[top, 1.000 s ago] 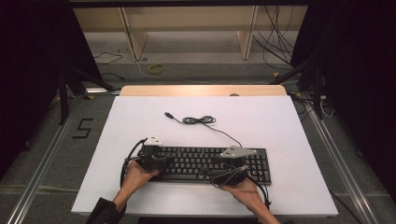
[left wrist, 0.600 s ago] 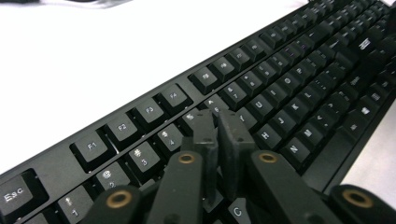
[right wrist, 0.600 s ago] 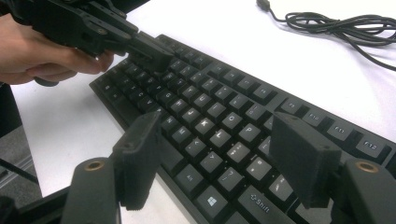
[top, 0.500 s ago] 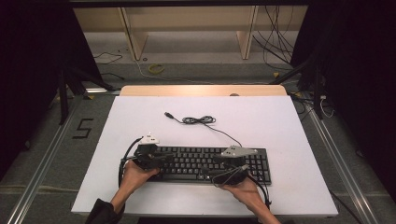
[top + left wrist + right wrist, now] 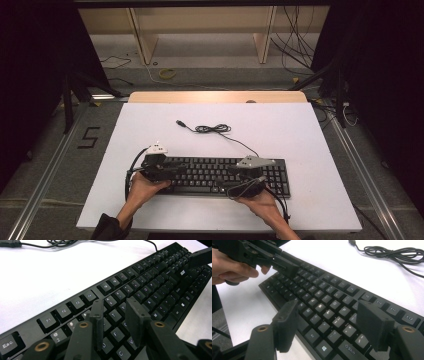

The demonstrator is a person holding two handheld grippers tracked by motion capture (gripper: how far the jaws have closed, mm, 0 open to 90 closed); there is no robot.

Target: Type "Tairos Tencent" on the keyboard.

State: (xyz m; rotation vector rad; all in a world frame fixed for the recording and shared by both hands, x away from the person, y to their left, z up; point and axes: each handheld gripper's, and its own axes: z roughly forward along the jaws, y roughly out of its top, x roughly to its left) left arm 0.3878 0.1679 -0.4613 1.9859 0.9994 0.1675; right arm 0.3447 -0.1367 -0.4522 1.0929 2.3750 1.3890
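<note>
Table [image 5: 150, 125] first: big white top with a wooden strip along its far edge, and dark floor all around. On the near half of that table sits the black keyboard [image 5: 220, 175], lying flat and running left to right, its near edge just in front of the person's hands. Its cable [image 5: 212, 129] leaves the far edge near the right end, runs back across the white surface and bunches into a loose coil with the plug lying past it, well apart from the keys.

Left gripper [image 5: 113, 322] hovers low over the left end of the keyboard (around the letter rows below the F keys in its own view). Its jaws have just been opening and now stand a moderate gap apart, with nothing between them but the keys underneath. Left hand [image 5: 142, 187] wraps the body from the near side.

Right gripper [image 5: 329, 322] hangs over the right-hand letter keys, jaws spread wide, nothing pinched. Right hand [image 5: 260, 202] holds it from the near edge of the table.
</note>
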